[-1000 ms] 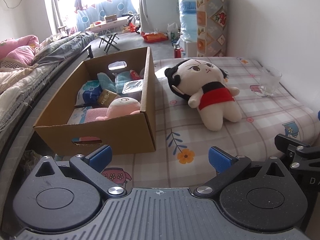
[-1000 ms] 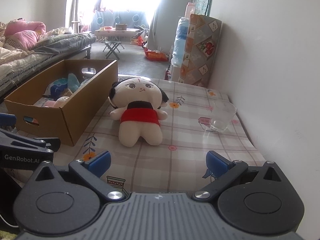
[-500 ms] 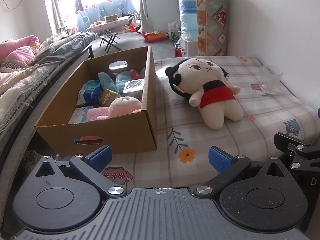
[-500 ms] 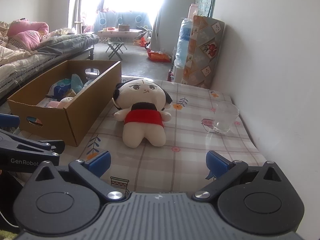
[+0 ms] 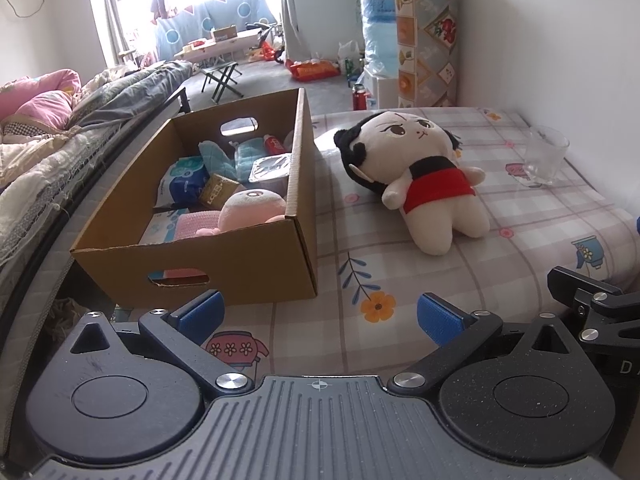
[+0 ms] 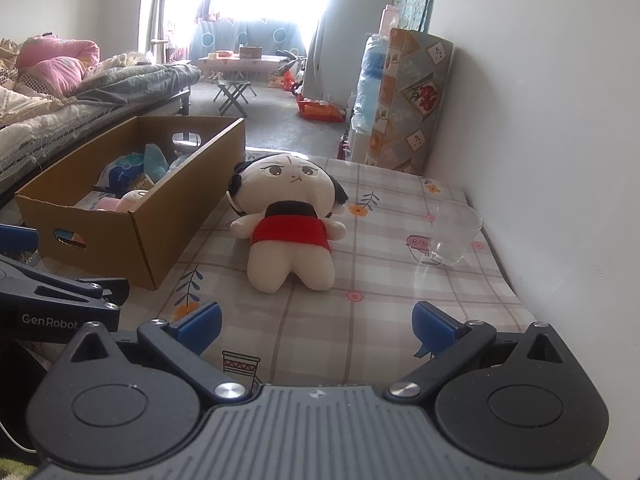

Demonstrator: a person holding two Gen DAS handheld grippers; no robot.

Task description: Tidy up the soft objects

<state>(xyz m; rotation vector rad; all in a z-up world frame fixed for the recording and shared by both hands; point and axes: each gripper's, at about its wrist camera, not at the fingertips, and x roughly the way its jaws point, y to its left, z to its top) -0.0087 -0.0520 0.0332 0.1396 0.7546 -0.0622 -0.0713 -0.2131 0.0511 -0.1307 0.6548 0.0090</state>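
Left gripper [image 5: 319, 316]: fingers [image 5: 199, 314] standing wide apart, gripping nothing, hovering over the near edge of the counter [image 5: 400, 272] with its patterned cloth. Right gripper [image 6: 317, 322]: fingers [image 6: 434, 326] likewise spread and gripping nothing.

Plush doll [image 6: 290, 220], cream body, red dress, black hair: lying face-up on the cloth, ahead of the right fingers and roughly centred between them; ahead and to the right of the left fingers. Fully showing in both views.

Cardboard box [image 5: 224, 256]: sitting ahead of the left fingers, toward their left side, its long wall running just beside the doll without touching it. Contents only partly showing:
- pink plush [image 5: 252, 210] rising above the near wall, its lower half hidden;
- blue-and-white packets [image 5: 185, 178], partly overlapping;
- teal cloth items [image 5: 224, 156] at the far end, shapes hard to make out.
A pink thing is showing through the near handle hole; what it is cannot be told.

Clear glass [image 6: 454, 234]: standing ahead and right of the right fingers, near the wall, well apart from the doll.

Open room: bare cloth lying between both pairs of fingers and the doll. The counter's right edge is running along the wall. Each gripper is cut off at the other view's border.
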